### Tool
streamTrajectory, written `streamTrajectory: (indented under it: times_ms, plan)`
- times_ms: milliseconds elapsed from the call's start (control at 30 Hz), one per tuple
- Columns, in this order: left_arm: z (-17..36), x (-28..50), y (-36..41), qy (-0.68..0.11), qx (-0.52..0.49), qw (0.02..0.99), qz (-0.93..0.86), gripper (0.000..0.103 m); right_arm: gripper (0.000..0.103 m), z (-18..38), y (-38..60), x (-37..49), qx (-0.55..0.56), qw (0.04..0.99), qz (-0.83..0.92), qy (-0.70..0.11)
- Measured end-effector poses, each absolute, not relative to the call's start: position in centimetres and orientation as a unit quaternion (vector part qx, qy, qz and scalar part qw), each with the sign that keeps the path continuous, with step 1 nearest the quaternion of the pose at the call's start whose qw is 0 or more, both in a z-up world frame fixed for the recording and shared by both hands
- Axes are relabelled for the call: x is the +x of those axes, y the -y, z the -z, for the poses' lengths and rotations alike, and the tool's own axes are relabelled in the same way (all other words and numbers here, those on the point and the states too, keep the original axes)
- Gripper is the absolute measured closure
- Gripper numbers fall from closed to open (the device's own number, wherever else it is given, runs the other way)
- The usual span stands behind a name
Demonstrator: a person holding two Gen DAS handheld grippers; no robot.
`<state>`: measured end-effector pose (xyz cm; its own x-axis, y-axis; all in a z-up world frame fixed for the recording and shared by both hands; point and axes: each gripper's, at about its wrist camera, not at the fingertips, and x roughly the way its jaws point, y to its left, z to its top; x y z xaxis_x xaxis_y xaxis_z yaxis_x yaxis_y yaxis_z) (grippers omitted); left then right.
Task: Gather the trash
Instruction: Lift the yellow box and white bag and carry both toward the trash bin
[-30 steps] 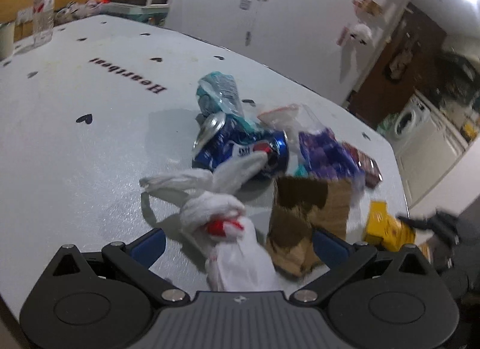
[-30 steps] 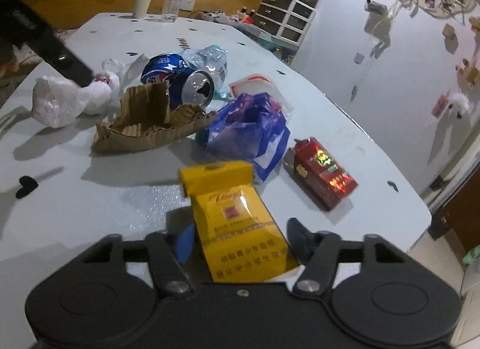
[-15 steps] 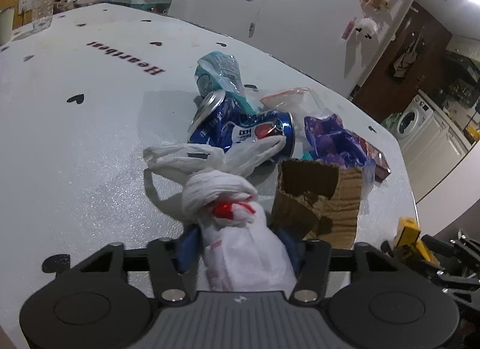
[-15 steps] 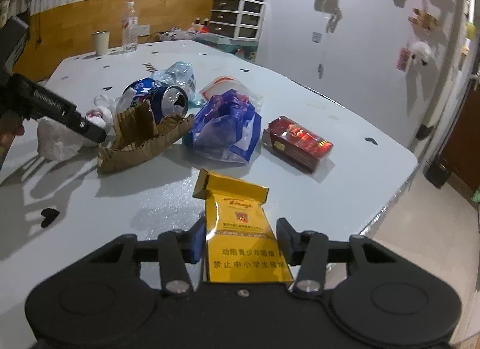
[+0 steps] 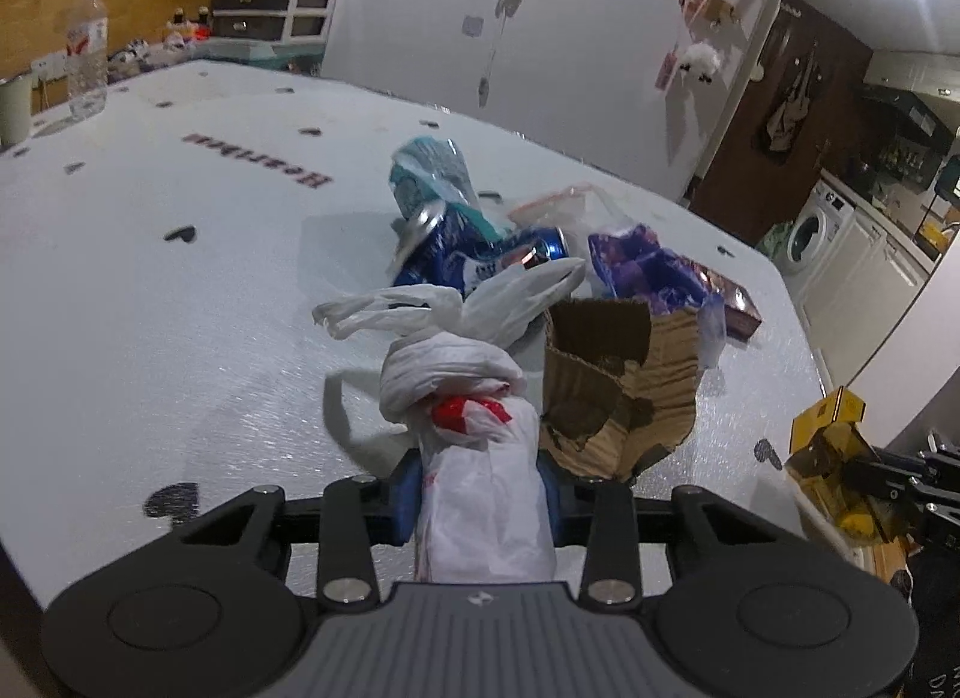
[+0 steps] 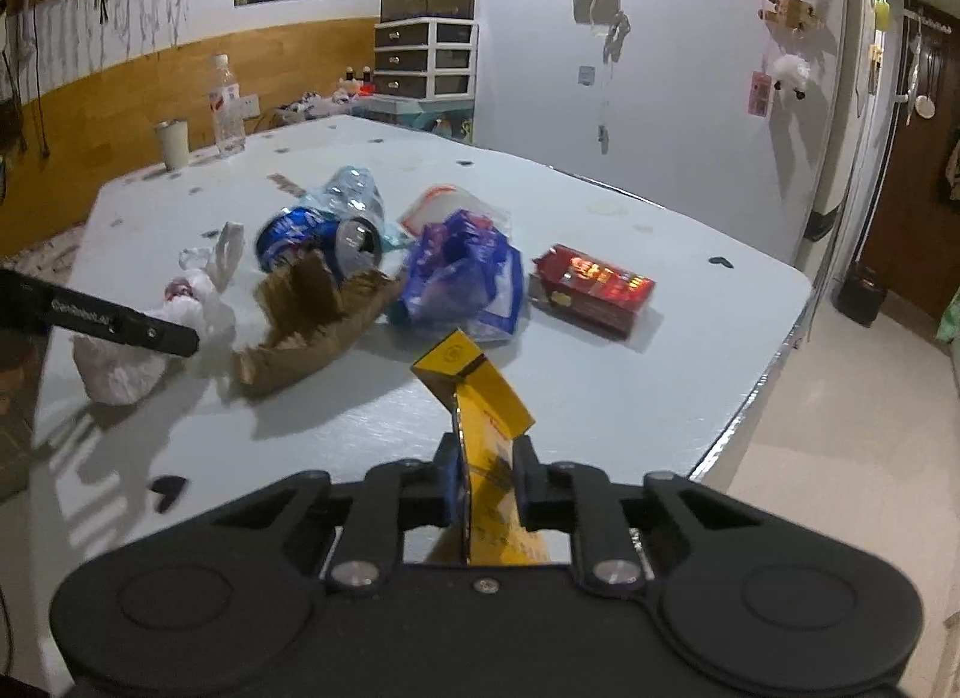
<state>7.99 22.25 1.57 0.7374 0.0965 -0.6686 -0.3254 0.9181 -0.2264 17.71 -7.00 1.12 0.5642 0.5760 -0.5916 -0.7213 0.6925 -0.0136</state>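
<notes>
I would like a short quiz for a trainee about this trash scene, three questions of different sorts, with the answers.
1. True or false: the left hand-held gripper is shut on the knotted white plastic bag.
2. What does the right hand-held gripper hold? A) the red carton B) the yellow carton C) the blue can
3. Fill in: the torn piece of ______ lies right beside the white bag.

Key:
1. True.
2. B, the yellow carton; the red carton and the blue can lie on the table.
3. Cardboard.
</notes>
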Motion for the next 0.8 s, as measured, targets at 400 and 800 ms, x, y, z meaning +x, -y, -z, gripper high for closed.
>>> streamTrajectory:
  times_ms: [400,800]
  plan:
    - [-1.2,6.5,-21.5,-0.345,-0.155,0.921,-0.098,0.064,0.072,-0.7,4.4,16.6,-0.181,0.850,-0.373,-0.325]
    - [-4.0,5.1,-18.8,-0.301,-0.120,0.942,-0.090,0.064,0.086,-2.0,5.6,15.4,-0.126,0.877,-0.353,-0.301]
